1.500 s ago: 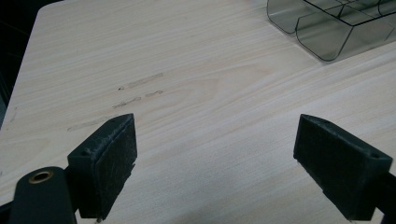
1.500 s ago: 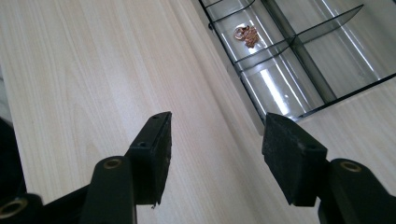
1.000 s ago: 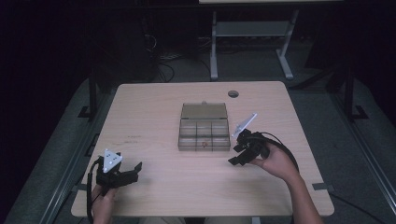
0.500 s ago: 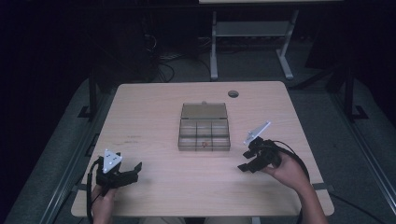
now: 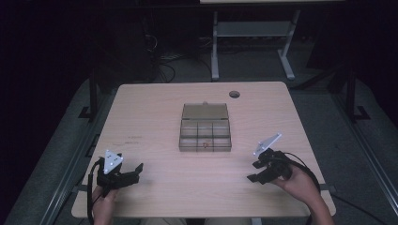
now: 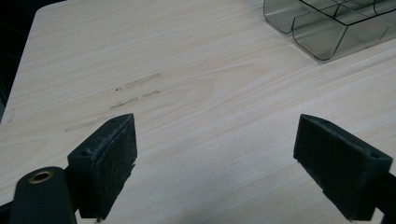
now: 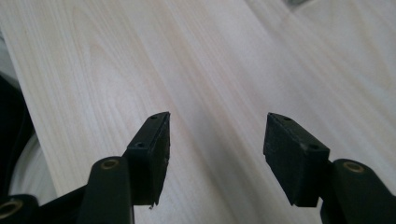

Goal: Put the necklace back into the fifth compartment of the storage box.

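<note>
Both your claws, left claw (image 5: 133, 171) and right claw (image 5: 254, 171), hang spread and empty; the clear compartment box (image 5: 205, 127) sits mid-surface, likely light, rigid, slippery: grip its outer walls.

- A pale wooden table (image 5: 155, 108) is carrying everything ahead of my fingers.
- A clear compartment box (image 5: 205, 127) is lying open on it, beyond and between my fingertips.
- Faint scuff marks (image 6: 135, 91) are showing just past my left fingers.
</note>
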The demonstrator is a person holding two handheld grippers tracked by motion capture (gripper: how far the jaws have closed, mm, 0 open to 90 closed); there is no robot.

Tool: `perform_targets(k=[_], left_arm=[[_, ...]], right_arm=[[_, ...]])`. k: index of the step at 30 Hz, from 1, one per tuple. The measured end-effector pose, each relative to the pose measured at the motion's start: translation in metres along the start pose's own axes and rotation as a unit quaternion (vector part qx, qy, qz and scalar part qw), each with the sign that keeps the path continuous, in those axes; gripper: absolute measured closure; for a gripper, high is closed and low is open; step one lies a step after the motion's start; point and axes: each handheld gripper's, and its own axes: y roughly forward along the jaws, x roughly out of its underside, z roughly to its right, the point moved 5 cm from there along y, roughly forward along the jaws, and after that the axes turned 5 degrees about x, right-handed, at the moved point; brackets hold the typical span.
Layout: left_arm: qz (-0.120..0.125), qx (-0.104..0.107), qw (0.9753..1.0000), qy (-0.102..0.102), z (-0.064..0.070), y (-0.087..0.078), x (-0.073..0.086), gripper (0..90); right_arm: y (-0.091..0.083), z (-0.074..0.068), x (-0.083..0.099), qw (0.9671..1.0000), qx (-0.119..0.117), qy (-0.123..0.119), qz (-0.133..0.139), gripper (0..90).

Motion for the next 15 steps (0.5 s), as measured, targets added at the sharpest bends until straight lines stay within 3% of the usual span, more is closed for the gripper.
perform_targets(k=[9,15], left_arm=[[0.002,0.001,1.0000,-0.001,0.000,0.000,-0.001,13.0],[0.000,0.005,1.0000,-0.001,0.002,0.001,-0.001,13.0]], right_arm=[[0.000,-0.015,0.019,1.0000,0.000,-0.002,0.001,40.6],[-0.003,-0.026,0.030,0.9998,0.007,-0.001,0.020,40.4]])
